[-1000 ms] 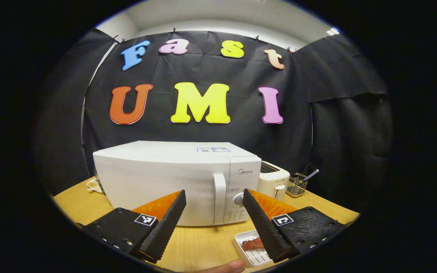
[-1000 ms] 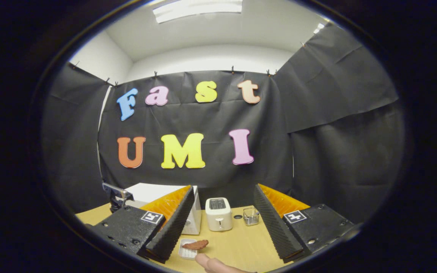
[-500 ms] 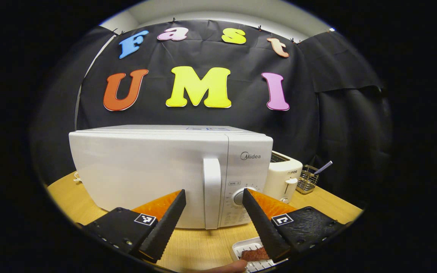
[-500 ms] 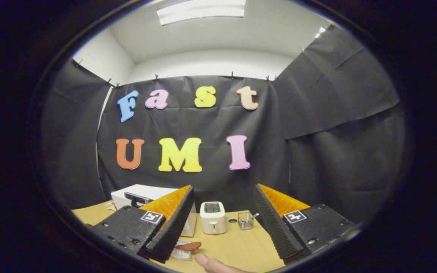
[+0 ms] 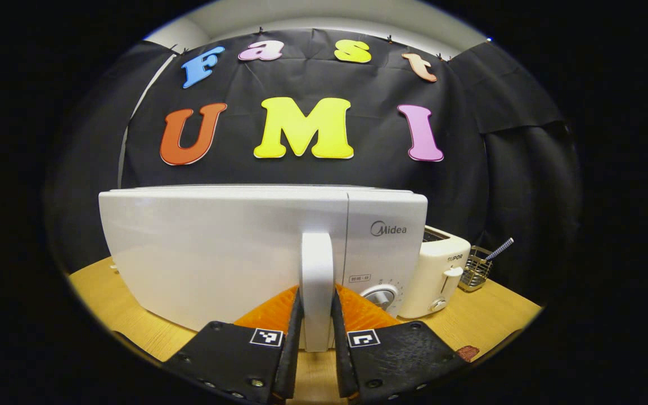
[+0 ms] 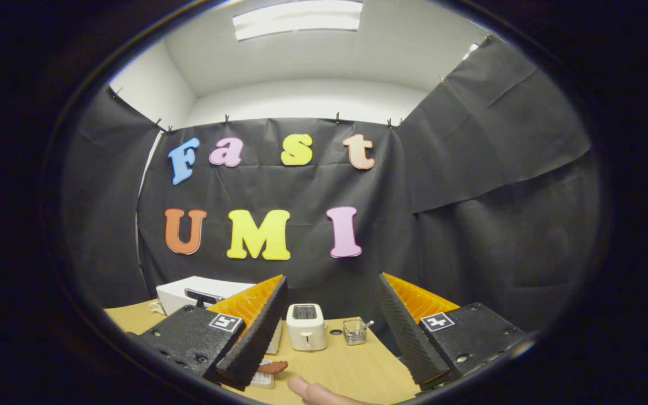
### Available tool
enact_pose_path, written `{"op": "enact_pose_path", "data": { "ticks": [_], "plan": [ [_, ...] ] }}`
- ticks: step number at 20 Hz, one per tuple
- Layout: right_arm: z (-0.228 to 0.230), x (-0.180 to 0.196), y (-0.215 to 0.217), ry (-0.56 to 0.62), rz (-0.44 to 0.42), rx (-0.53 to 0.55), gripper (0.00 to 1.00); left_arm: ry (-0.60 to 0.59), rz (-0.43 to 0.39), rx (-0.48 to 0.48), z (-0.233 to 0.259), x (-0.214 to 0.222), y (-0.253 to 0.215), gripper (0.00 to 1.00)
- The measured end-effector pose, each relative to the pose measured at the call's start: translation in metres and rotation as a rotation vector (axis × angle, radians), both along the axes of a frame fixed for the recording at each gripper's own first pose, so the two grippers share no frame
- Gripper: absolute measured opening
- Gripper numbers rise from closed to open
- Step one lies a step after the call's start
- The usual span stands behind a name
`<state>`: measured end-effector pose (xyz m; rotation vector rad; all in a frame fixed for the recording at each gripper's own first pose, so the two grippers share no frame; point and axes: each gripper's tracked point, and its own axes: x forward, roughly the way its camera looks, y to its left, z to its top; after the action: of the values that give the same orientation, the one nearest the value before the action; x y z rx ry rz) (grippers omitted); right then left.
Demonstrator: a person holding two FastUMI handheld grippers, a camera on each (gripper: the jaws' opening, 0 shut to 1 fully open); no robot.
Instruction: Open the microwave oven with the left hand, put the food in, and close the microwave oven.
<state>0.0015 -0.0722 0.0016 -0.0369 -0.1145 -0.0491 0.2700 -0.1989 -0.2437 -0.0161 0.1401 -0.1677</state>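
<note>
Item one: my left gripper (image 5: 316,332), fingers clamped on either side of the vertical door handle (image 5: 316,281) of the white microwave oven (image 5: 234,247). The door is flush with the body. The oven stands on the wooden counter (image 5: 104,292).

Item two: a cream toaster (image 5: 439,270) just right of the oven, and beyond it a small wire basket (image 5: 475,274) with a checked stick in it.

Item three: my right gripper (image 6: 329,326), fingers spread wide and holding nothing, hanging above the counter well back from the oven.

Item four: the food (image 6: 272,367), a reddish-brown piece on a small white tray (image 6: 262,379), near the right gripper's left finger. A fingertip (image 6: 307,389) shows at the bottom edge.
</note>
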Motion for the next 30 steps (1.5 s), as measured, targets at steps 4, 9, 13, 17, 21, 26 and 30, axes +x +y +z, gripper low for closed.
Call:
{"op": "enact_pose_path", "data": {
  "ticks": [4,9,13,17,21,26,30],
  "plan": [
    [-0.011,0.002,-0.003,0.041,0.005,0.022,0.92,0.037,-0.006,-0.033,0.002,-0.006,0.002,0.23],
    [-0.021,0.000,-0.008,0.081,0.005,0.031,1.00,0.053,-0.012,-0.031,-0.002,-0.005,0.001,0.16],
    [-0.022,-0.003,-0.010,0.085,0.007,0.023,1.00,0.041,-0.018,-0.011,0.003,-0.017,0.003,0.09],
    [-0.022,-0.009,-0.008,0.080,0.009,0.032,1.00,0.039,-0.047,-0.038,0.000,-0.043,0.012,0.09],
    [-0.022,-0.017,-0.001,0.084,0.015,0.039,1.00,0.016,-0.070,-0.027,0.002,-0.075,0.025,0.09],
    [-0.017,-0.034,0.003,0.059,0.010,0.024,1.00,0.002,-0.080,-0.027,0.002,-0.127,0.056,0.09],
    [-0.018,-0.044,0.013,0.058,0.025,0.025,1.00,-0.025,-0.055,-0.022,0.002,-0.160,0.087,0.09]
  ]
}}
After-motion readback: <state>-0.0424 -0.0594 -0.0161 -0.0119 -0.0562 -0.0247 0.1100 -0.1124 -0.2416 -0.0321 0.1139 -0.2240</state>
